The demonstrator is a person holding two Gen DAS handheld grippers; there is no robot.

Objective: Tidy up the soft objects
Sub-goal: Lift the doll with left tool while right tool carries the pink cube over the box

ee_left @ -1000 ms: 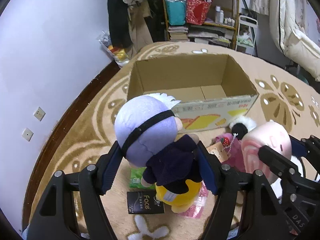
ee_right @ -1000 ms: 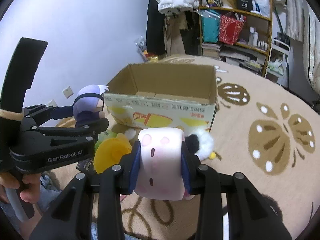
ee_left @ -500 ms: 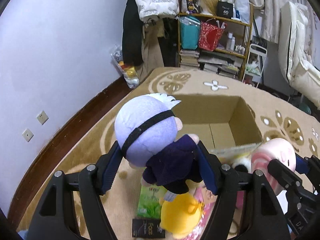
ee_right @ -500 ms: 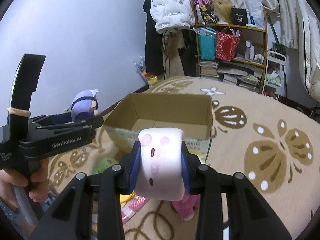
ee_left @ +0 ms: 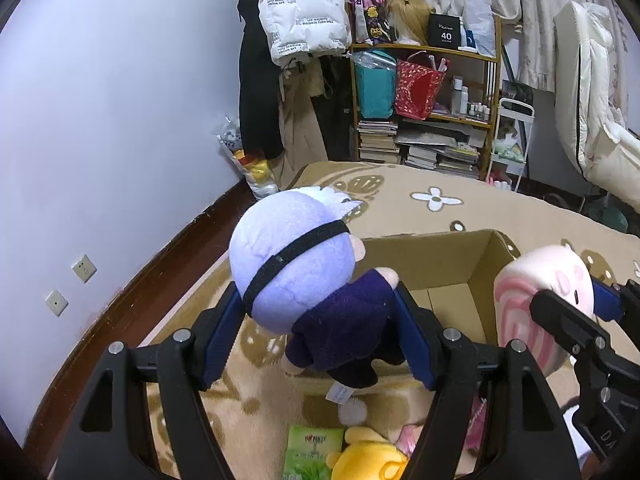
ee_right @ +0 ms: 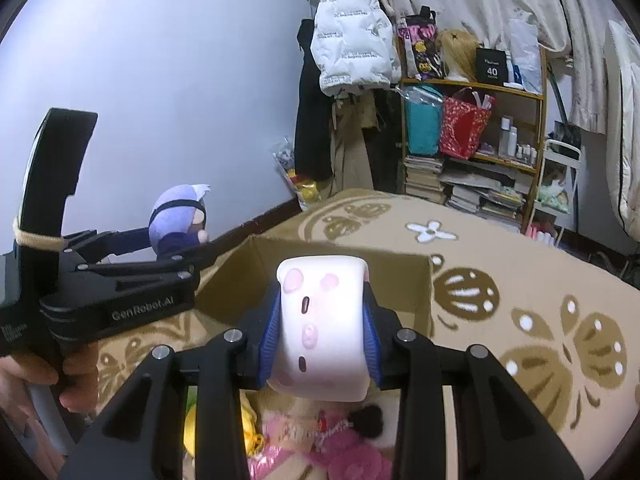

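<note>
Both plushes have risen over the empty cardboard box [ee_left: 448, 276], each clenched in its hand-held gripper.

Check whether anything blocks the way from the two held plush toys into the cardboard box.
Nothing visible does. The cardboard box is open-topped, and its visible floor is bare. The left gripper holds the purple-headed doll and the right gripper the pink plush, both near its front wall.

Both views were evenly lit by cool indoor light, no hard shadows or glare. Heavy fisheye bend w/ black vignette at corners. Centre sharp; wall [ee_left: 120, 120] washed bluish, slight softness toward the edges.
</note>
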